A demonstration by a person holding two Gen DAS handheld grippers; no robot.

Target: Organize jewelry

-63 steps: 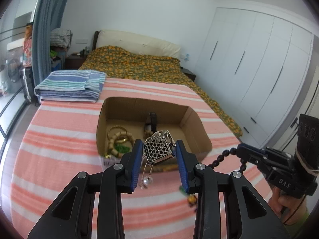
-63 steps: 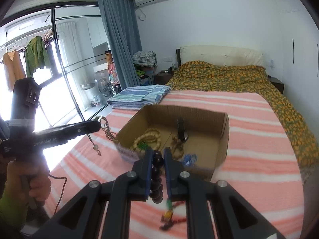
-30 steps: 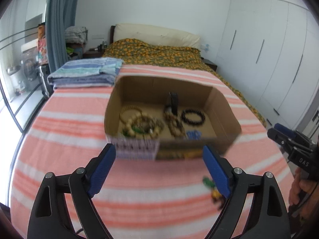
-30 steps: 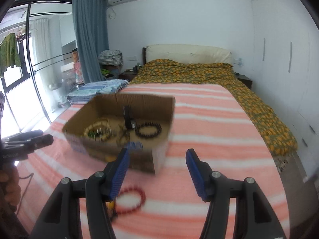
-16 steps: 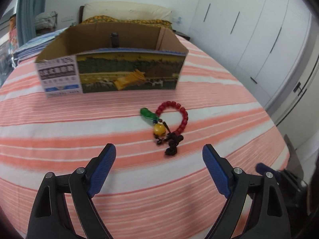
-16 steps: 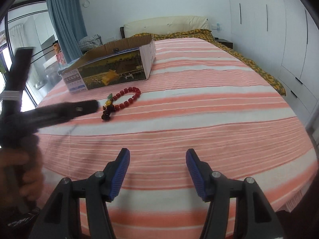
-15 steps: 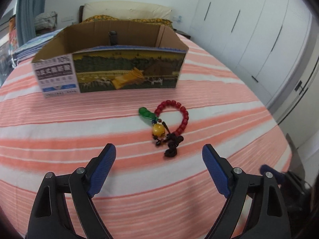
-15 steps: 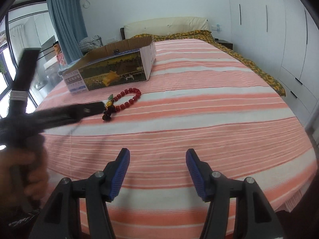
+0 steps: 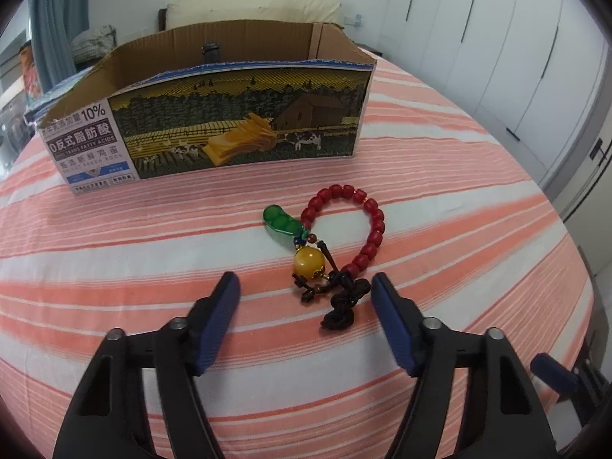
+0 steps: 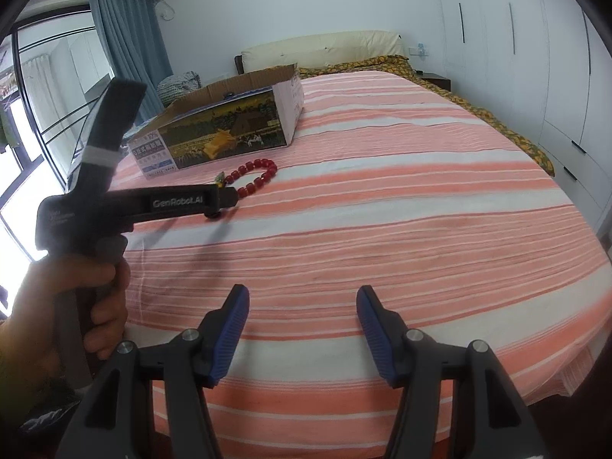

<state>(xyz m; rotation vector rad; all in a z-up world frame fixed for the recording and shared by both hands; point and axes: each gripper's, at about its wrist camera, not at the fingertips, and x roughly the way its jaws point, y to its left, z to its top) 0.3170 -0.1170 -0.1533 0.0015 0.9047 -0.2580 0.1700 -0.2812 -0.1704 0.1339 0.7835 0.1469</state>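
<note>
A red bead bracelet (image 9: pixel 365 225) with a green pendant, a yellow bead and a black knotted cord lies on the striped bedspread in front of the cardboard box (image 9: pixel 237 130). My left gripper (image 9: pixel 305 281) is low over the bed with its jaws closing around the knotted cord end; the pads do not touch it. In the right wrist view the same bracelet (image 10: pixel 256 176) lies beyond the left gripper's tip, near the box (image 10: pixel 222 134). My right gripper (image 10: pixel 302 294) hangs open over bare bedspread with nothing between its fingers.
A hand (image 10: pixel 72 298) holds the left tool at the left of the right wrist view. White wardrobes (image 10: pixel 566 76) line the right wall. Window and blue curtain (image 10: pixel 126 46) stand at the left. The bed's edge drops off at the right.
Both grippers came down from above the box, having let go of their pieces there, to the bedspread in front of it. The left jaws have narrowed around the bracelet's cord end.
</note>
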